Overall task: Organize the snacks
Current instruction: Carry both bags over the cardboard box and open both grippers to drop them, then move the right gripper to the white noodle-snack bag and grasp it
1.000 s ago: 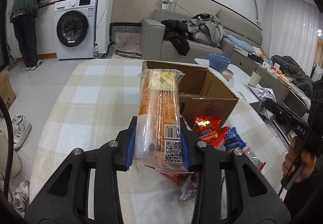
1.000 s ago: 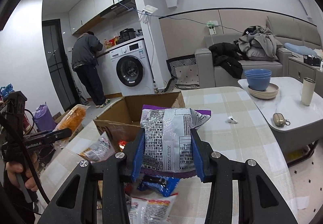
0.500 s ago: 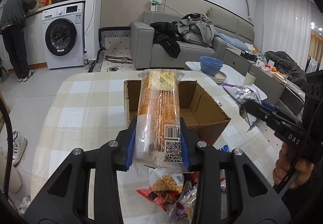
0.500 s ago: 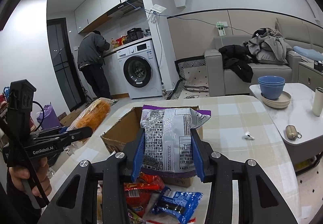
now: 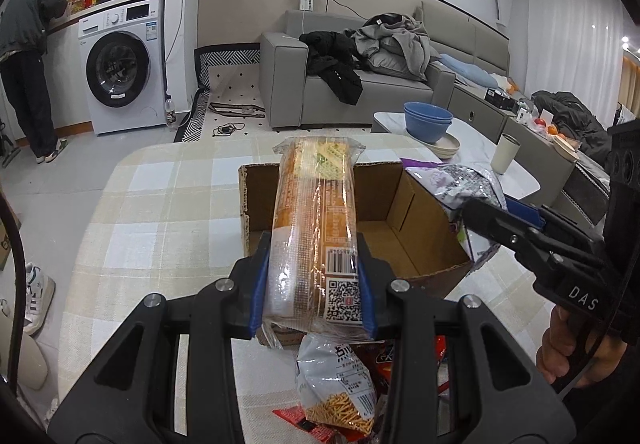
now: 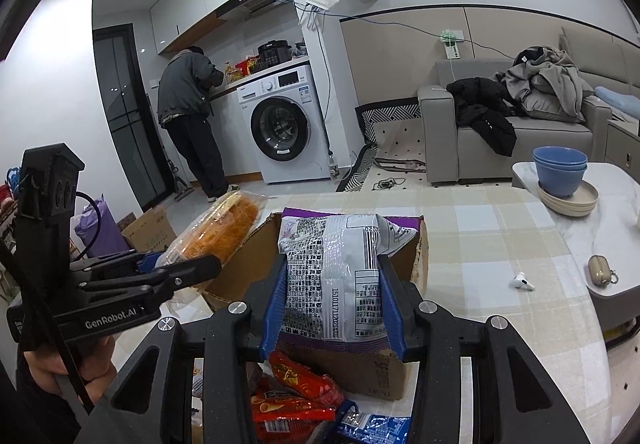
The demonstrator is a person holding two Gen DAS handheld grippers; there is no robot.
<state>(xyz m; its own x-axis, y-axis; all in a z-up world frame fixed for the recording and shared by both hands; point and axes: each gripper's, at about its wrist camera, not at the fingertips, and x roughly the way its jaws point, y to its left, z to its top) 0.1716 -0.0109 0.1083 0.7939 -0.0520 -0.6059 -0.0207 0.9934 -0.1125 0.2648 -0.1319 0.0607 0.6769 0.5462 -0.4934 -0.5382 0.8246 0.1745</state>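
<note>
My left claw [image 5: 312, 280] is pinching a long clear-wrapped pack of orange biscuits [image 5: 316, 220], blue pads pressed against both sides near its barcode end. The pack points toward 12 o'clock, and its far end hangs over the open cardboard box [image 5: 404, 244] standing on the checked counter [image 5: 160, 204]. In the right wrist view the same pack [image 6: 224, 232] shows at 9 o'clock, its tip over the box's left wall.

My right claw [image 6: 332, 300] is clamped on a grey-and-purple snack bag [image 6: 336, 272], held upright over the near edge of the box [image 6: 376, 372]. From the left wrist camera that bag [image 5: 460, 180] sits at 3 o'clock, just beyond the box's right wall.

Loose snacks lie on the counter in front of the box: a pale bag of stick snacks [image 5: 340, 388] at 6 o'clock under my left claw, red packets [image 6: 296, 400] and a blue packet [image 6: 372, 428] under my right.

At 3 o'clock in the right wrist view, a white earbud [image 6: 522, 281] lies on the counter, and blue bowls [image 6: 560, 170] sit stacked on a side table [image 6: 612, 220] beyond.
</note>
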